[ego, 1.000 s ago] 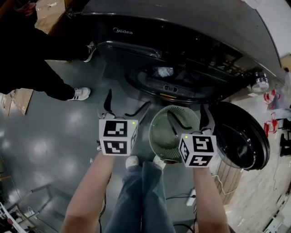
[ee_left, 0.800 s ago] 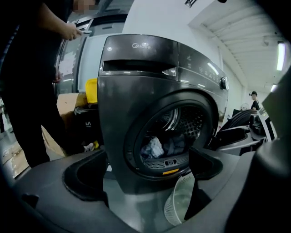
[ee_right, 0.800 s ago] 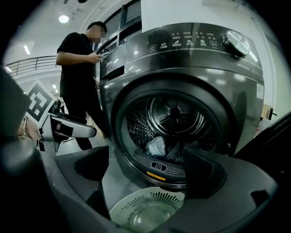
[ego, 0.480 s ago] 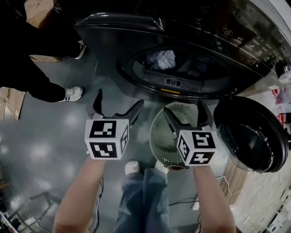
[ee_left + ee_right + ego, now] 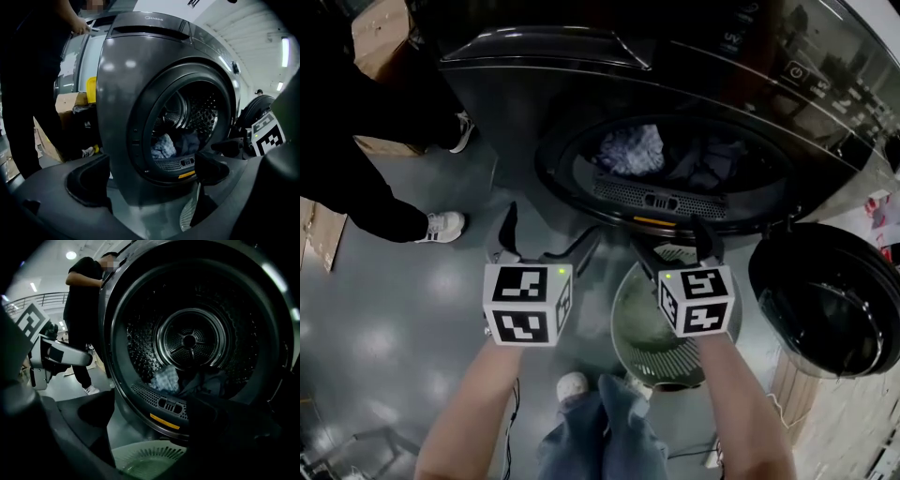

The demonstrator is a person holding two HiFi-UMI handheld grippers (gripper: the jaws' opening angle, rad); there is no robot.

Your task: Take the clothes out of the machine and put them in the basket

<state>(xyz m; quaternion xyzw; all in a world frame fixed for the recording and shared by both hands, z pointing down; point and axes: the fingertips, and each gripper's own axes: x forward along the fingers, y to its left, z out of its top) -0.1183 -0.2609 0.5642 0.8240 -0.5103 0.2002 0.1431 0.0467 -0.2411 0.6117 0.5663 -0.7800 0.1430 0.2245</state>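
A dark grey washing machine stands with its round opening facing me. In the drum lie a pale blue-white cloth and a dark cloth. On the floor below the opening sits a pale green round basket. My left gripper is open and empty, short of the machine's front, left of the opening. My right gripper hovers over the basket's far rim, just below the opening. Its jaws have just been closing slightly but remain open with nothing between them.
The machine's round door hangs swung open at the right. A person in black stands at the left beside the machine, one shoe near my left gripper. Cardboard boxes sit behind them. My own shoe is below.
Both grippers have sunk and come nearer the drum opening, which now looks larger. The basket has slid toward me in the head view and sits under the right gripper.
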